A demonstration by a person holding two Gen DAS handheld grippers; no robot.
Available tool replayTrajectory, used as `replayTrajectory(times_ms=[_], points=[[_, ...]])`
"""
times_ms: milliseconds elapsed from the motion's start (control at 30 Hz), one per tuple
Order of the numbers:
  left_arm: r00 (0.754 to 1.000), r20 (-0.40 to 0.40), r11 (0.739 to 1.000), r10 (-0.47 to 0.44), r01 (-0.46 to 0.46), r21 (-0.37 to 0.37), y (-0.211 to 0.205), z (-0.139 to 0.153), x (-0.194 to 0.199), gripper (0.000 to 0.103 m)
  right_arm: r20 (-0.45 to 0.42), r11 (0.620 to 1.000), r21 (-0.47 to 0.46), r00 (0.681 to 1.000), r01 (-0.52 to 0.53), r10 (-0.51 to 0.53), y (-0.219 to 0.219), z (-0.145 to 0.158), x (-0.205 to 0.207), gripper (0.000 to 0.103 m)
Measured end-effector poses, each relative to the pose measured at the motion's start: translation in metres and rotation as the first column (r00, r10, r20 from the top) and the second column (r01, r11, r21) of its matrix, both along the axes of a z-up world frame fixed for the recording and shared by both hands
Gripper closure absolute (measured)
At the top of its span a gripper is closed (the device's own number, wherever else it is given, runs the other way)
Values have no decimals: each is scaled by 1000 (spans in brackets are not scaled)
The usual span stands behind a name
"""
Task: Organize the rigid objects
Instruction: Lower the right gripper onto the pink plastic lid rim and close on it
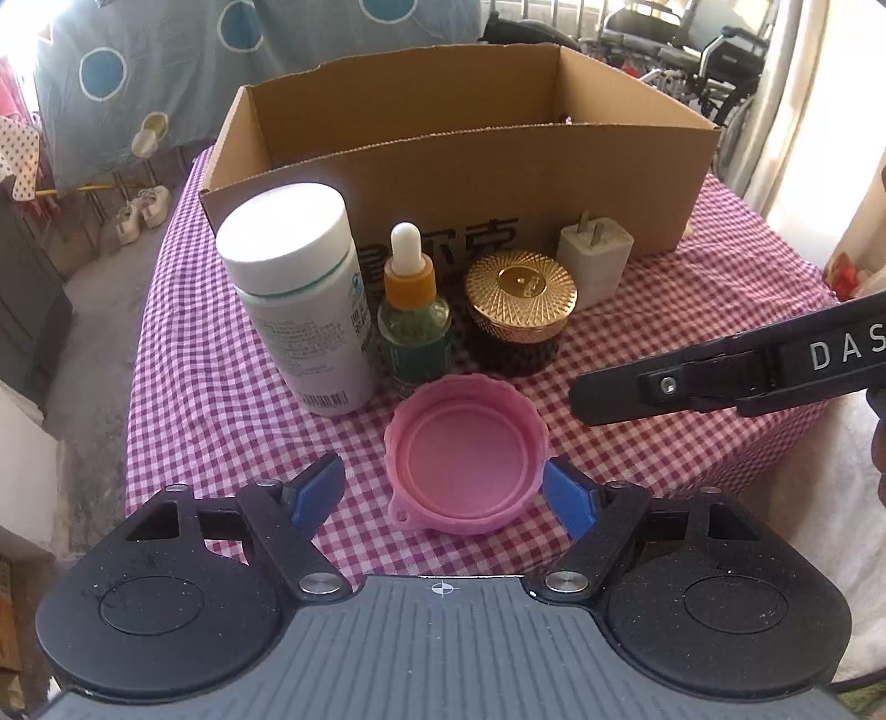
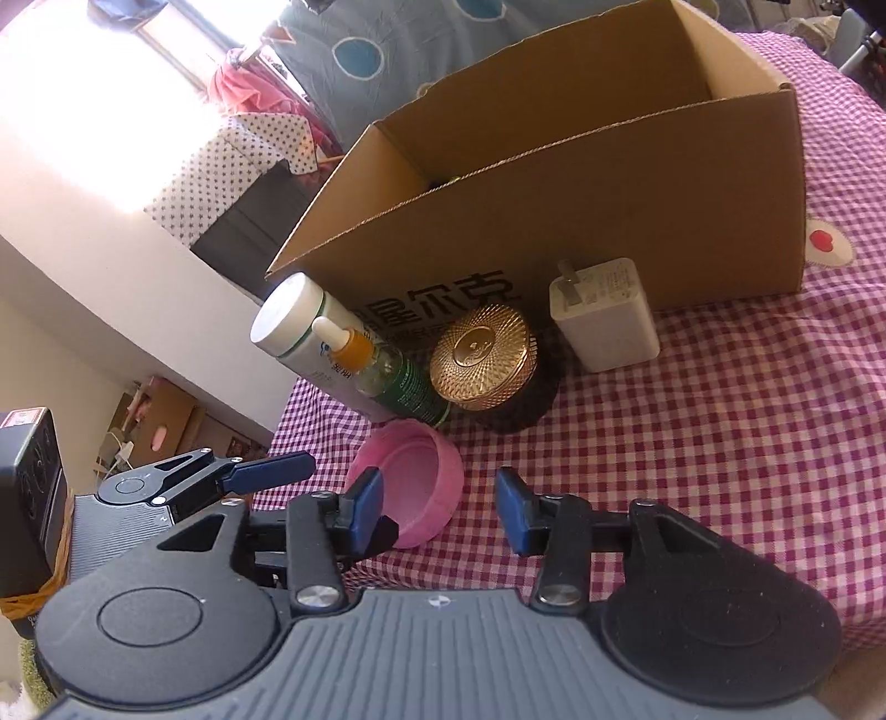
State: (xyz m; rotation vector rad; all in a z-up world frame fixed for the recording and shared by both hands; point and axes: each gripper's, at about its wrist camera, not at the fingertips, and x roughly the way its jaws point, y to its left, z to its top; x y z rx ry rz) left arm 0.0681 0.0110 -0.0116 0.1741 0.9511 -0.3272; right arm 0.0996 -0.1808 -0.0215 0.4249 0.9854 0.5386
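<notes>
A pink round lid (image 1: 468,454) lies open side up on the checked cloth, between the open fingers of my left gripper (image 1: 443,493); it also shows in the right wrist view (image 2: 407,482). Behind it stand a white bottle (image 1: 302,293), a green dropper bottle (image 1: 412,315), a gold-lidded dark jar (image 1: 518,310) and a white charger plug (image 1: 595,257). An open cardboard box (image 1: 470,177) stands behind them. My right gripper (image 2: 440,509) is open and empty, just right of the lid. Its body (image 1: 731,371) shows at the right of the left wrist view.
The table has a purple checked cloth (image 1: 221,387) whose left edge drops to the floor. Hanging laundry and shoes are at the far left, wheelchairs (image 1: 714,50) behind the box. The left gripper (image 2: 260,471) shows in the right wrist view.
</notes>
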Motion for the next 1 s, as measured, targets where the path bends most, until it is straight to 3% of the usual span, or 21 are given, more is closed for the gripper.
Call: replayTrajectory(times_ms=[433, 667, 800, 1000], points=[[999, 9, 999, -35, 34, 34, -15, -20, -3, 25, 33, 995, -91, 998, -50, 53, 31, -6, 14, 58], [999, 2, 999, -41, 41, -5, -12, -21, -2, 29, 30, 994, -102, 998, -50, 53, 34, -13, 20, 69], [999, 11, 999, -42, 42, -1, -16, -21, -3, 31, 22, 993, -106, 999, -47, 50, 35, -18, 22, 79], [999, 26, 999, -42, 41, 13, -18, -21, -2, 31, 23, 995, -98, 999, -28, 30, 31, -23, 21, 84]])
